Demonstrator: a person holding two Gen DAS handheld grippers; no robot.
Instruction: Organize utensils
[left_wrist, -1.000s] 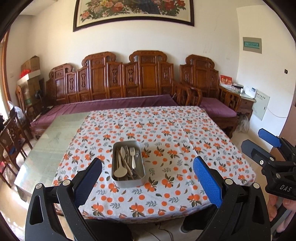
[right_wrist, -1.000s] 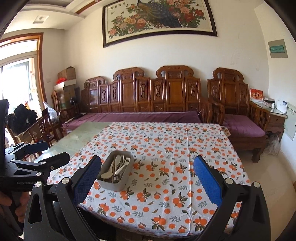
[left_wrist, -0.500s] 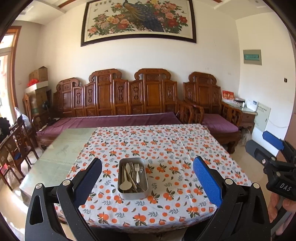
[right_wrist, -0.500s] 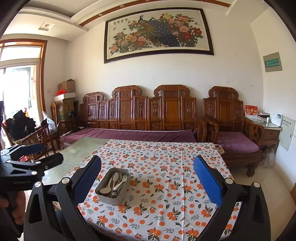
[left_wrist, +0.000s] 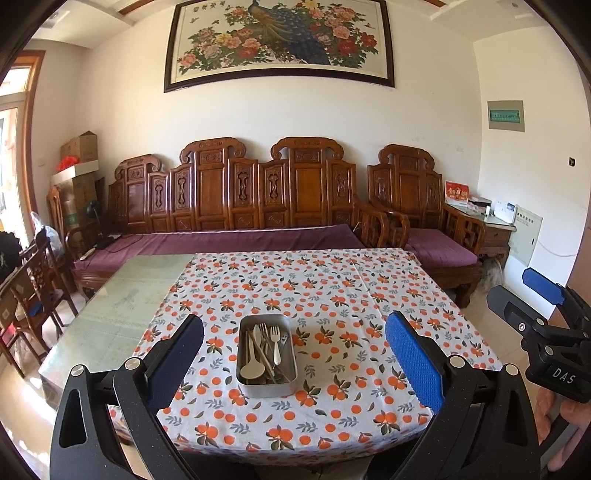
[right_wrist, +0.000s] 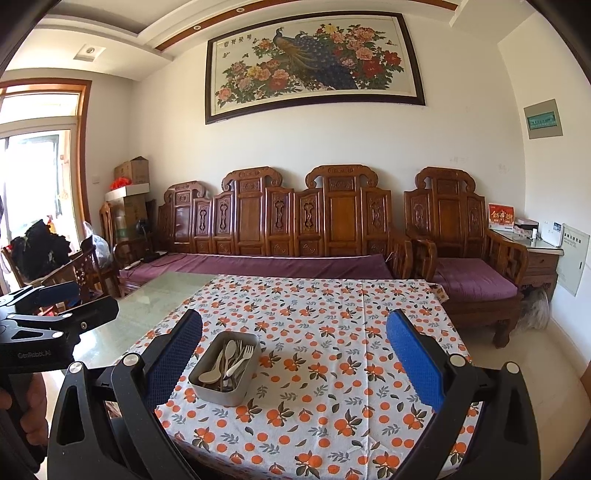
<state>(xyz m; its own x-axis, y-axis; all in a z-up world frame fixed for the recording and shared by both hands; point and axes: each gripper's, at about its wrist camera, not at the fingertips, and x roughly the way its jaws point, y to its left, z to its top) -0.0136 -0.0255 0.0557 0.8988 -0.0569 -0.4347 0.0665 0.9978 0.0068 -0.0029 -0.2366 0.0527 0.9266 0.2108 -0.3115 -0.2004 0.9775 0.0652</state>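
A rectangular metal tin sits near the front edge of a table covered with an orange-fruit cloth. Inside lie several utensils: a pale spoon, forks and chopsticks. My left gripper is open, held back from the table and well short of the tin, with nothing between its blue pads. My right gripper is open too, with the tin to its left and farther away. Each gripper shows at the edge of the other's view, held by a hand.
The left part of the table is bare glass. A carved wooden bench with purple cushions runs behind the table, and an armchair stands at the right. Wooden chairs crowd the left side. A side cabinet is against the right wall.
Both grippers have tilted upward and drawn back from the table, so the tin sits lower and smaller in view. Both stay open and empty.
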